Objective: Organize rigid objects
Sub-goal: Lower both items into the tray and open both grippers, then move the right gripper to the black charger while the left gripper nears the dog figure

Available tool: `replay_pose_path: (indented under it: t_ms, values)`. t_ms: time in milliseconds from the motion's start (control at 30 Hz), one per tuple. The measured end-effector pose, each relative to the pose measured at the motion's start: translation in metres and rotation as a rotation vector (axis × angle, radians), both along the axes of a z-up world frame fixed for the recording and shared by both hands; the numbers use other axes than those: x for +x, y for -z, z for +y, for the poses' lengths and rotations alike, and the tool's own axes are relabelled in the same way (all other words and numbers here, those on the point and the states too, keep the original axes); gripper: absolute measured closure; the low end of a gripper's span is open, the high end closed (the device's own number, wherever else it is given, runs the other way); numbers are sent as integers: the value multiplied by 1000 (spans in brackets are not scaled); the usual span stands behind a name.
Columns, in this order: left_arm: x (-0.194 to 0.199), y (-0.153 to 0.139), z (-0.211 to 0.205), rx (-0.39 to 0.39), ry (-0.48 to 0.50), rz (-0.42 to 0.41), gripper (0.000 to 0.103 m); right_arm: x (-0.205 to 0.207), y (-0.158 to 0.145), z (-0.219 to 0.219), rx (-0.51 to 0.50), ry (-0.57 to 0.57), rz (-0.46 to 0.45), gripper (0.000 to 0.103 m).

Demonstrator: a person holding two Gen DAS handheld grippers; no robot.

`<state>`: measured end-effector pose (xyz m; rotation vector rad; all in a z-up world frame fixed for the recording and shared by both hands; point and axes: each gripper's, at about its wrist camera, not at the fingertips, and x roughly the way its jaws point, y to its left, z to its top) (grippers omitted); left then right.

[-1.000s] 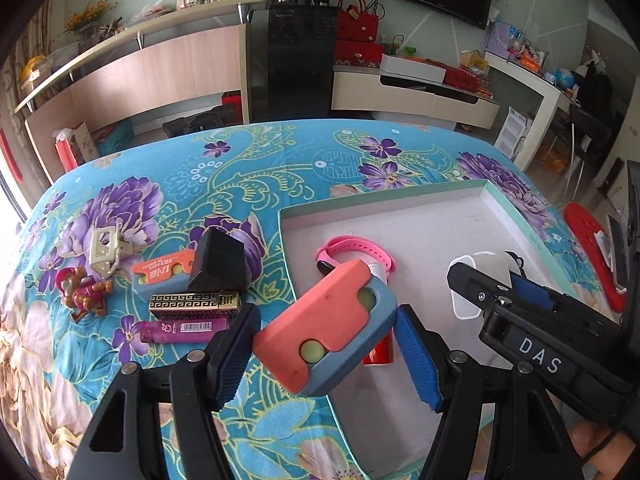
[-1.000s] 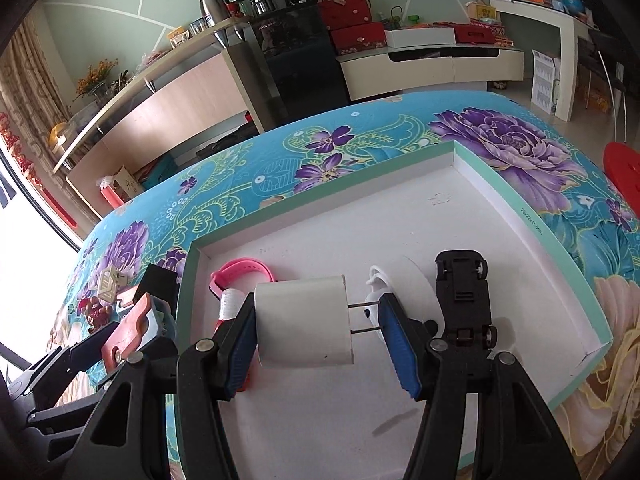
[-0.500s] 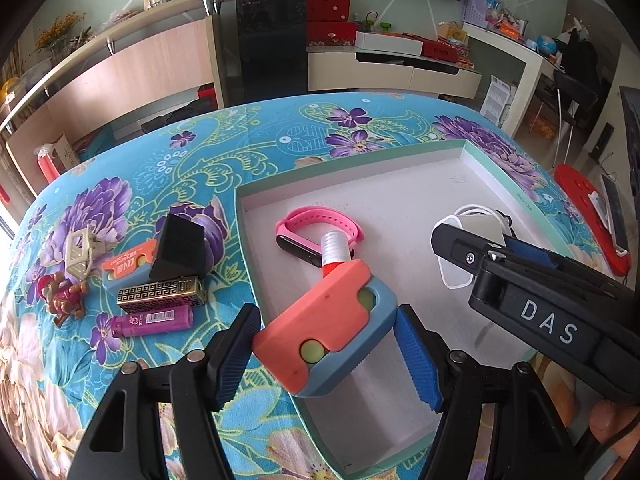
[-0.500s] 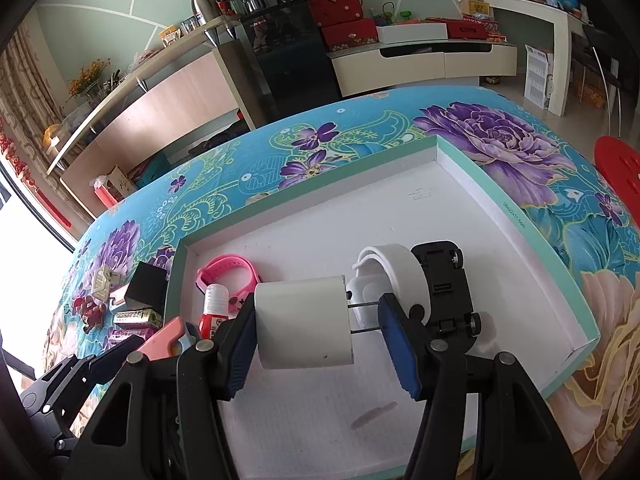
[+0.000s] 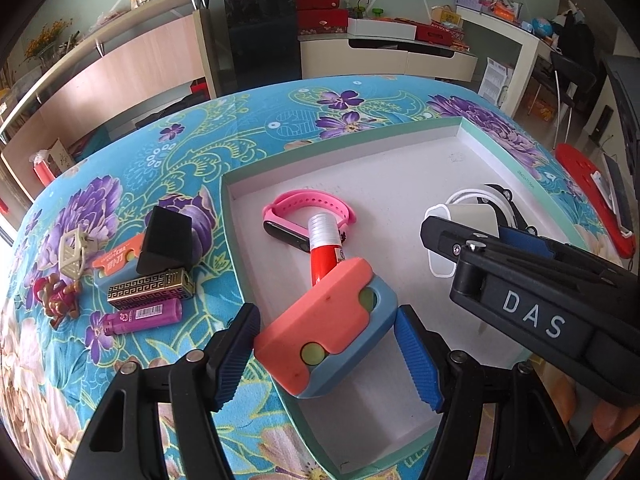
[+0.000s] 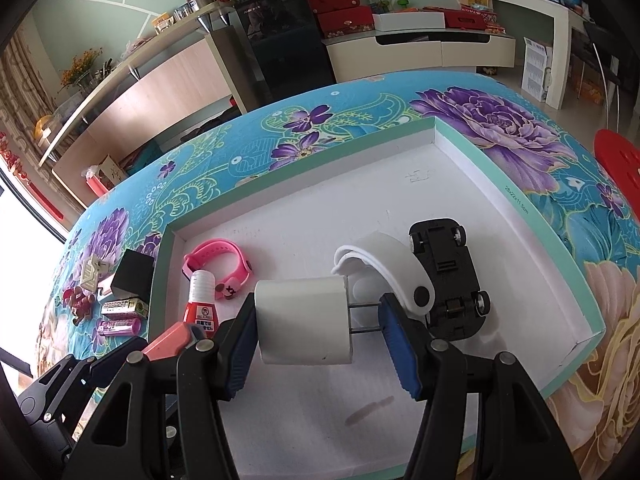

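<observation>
Tablecloth (image 5: 120,360), floral turquoise; cabinets (image 6: 420,52) behind, perhaps lacquered.

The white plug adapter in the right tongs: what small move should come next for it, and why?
Probably lower the right tongs a little and open them over the bare floor of the tray. They grip the white plug adapter by its body and prong tips, already over the tray. The spot beneath looks bare, beside the black toy car and the white band.
</observation>
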<state>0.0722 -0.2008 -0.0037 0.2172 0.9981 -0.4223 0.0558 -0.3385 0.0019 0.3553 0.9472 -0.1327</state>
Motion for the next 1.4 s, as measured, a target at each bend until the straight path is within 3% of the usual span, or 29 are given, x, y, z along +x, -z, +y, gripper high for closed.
replay_pose_path:
  t_ms: [500, 600, 867, 1133, 1400]
  values:
    - [1, -16, 14, -28, -22, -33, 23, -5, -21, 1, -1, 12, -94, 39]
    - [1, -20, 17, -38, -27, -45, 15, -7, -29, 3, -3, 12, -128, 39]
    - [7, -27, 33, -65, -69, -54, 15, -13, -39, -5, 2, 57, -193, 39]
    - [24, -30, 75, -48, -205, -75, 15, -12, -35, -10, 23, 86, -182, 39]
    - [40, -28, 139, -45, -423, -88, 14, 4, -26, 29, 21, -22, -161, 39]
